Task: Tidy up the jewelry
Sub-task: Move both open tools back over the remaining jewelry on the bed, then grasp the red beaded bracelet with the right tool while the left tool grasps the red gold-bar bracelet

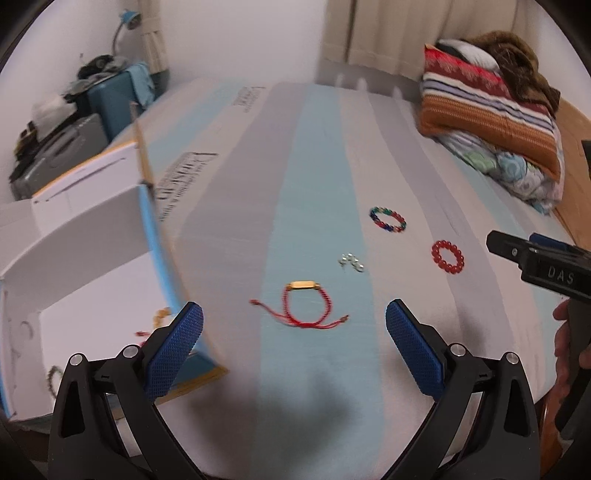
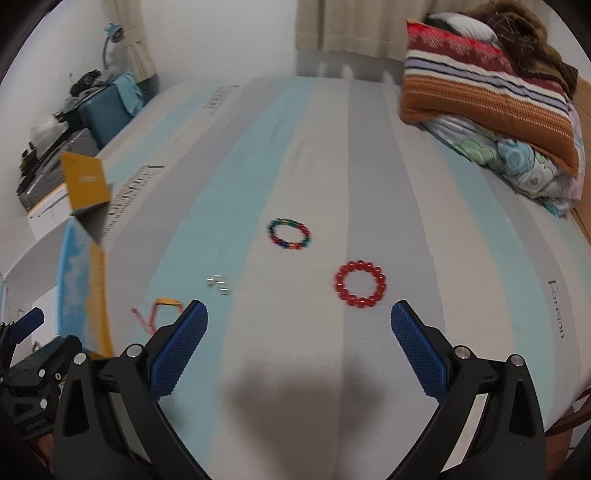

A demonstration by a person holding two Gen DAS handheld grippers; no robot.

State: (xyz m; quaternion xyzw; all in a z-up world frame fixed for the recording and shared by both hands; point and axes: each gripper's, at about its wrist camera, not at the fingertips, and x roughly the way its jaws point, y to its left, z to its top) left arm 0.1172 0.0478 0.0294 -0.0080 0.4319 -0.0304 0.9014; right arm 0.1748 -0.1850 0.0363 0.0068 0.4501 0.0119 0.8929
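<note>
Left hand-held gripper (image 1: 294, 341): jaws wide apart, empty. Red cord bracelet with gold bar (image 1: 307, 303) lies on bed (image 1: 229, 206) straight ahead between fingertips, gold bar crosswise. Right hand-held gripper (image 2: 299, 341): wide, empty, red bead bracelet (image 2: 361, 283) just ahead, slightly right. Open white cardboard box (image 1: 92, 229) at bed's left edge.

Both grippers have black frames, silver screws and blue cross-hatched fingers (image 1: 177, 350); one reads "DAS".

A mattress striped in grey, white and pale blue (image 2: 332, 147) meets white walls (image 2: 221, 37) and cream curtains (image 2: 351, 26). Folded striped blankets (image 2: 487, 96) sit at its far right corner; a blue gooseneck lamp (image 2: 110, 37) stands beyond the left edge.
</note>
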